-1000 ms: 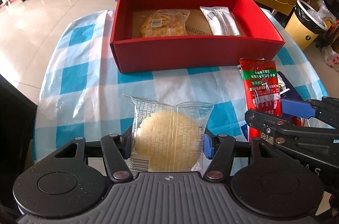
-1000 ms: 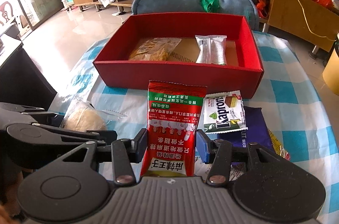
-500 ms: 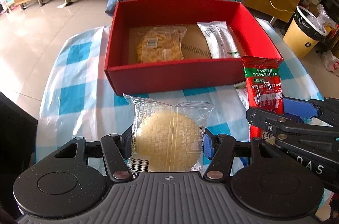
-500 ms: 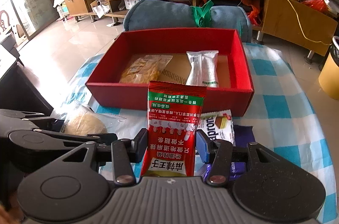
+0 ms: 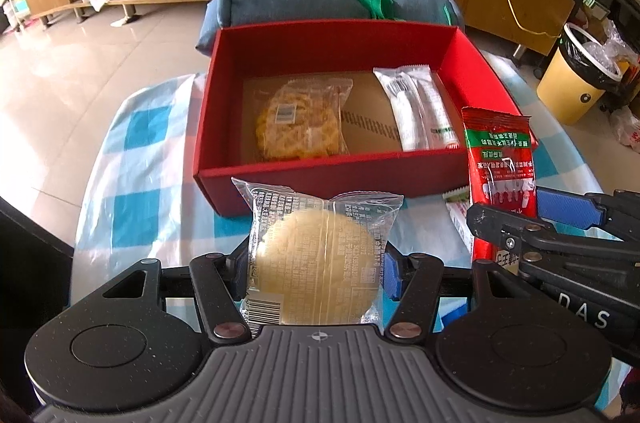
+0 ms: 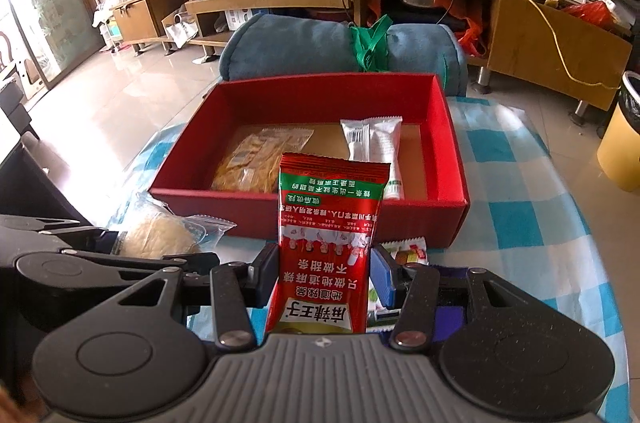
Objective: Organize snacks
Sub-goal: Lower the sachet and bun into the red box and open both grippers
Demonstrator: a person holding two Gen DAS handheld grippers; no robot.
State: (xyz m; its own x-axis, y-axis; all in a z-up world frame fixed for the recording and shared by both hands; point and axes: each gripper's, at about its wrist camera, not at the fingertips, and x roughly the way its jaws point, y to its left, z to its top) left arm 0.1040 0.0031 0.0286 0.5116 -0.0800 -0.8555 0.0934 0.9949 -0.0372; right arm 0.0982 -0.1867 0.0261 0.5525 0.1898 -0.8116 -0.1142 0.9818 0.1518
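Left wrist view first: left tongs [image 5: 316, 267] pinching one clear-wrapped round cake [image 5: 316, 263], held up just short of the red box [image 5: 320, 179]. Two packets already inside it, a yellow waffle pack [image 5: 302, 121] and a silver-white bar [image 5: 420, 111]. Right wrist view: right tongs [image 6: 322, 277] clamped on one red chili snack packet [image 6: 328, 247]. Only this view shows the extra wrappers [image 6: 408, 253] lying on the checkered surface [image 6: 520, 223] under the tongs.
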